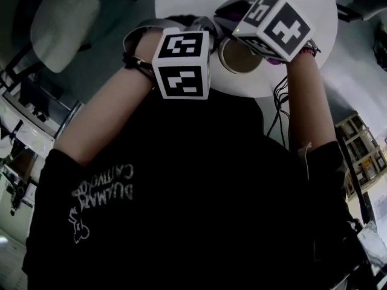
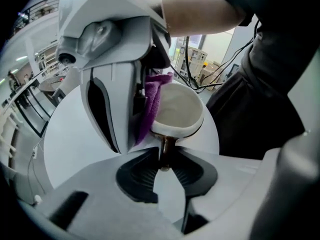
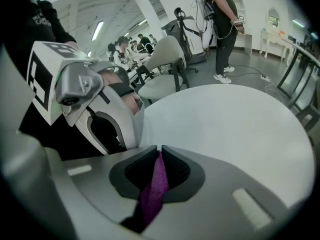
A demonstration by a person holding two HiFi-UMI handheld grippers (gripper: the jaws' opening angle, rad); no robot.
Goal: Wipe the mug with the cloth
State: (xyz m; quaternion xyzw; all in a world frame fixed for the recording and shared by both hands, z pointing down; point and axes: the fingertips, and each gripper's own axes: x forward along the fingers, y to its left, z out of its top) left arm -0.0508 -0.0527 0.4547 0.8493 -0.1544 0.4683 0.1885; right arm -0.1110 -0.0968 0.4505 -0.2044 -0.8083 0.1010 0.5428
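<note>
Left gripper point(image 2: 165, 154): jaws pinched on the brown handle point(image 2: 165, 143) of the mug point(image 2: 177, 109); mug base out of sight above white table point(image 2: 75, 139). Right gripper point(image 3: 160, 151): jaws clamped on purple cloth point(image 3: 154, 191), which lies against the mug rim. Head view: marker cubes point(image 1: 181, 65) cover most of the mug.

Ahead and to the right of the right gripper point(image 3: 160, 150) and its fingers point(image 3: 134, 173), the bench point(image 3: 240, 134) lies bare out to its far rim: free passage. Close on their left stands the left gripper point(image 2: 162, 166), blocking sideways travel. The left gripper's fingers hold the mug point(image 2: 180, 111) by its handle, so the mug fills the space directly ahead. The cloth point(image 2: 152, 99) and the right gripper's body close off the mug's left side. To the right of those fingers, the person's torso point(image 2: 270, 84) bounds the bench rim. Beyond the far rim stand a chair point(image 3: 167, 64) and, well apart, a standing person point(image 3: 222, 29).
</note>
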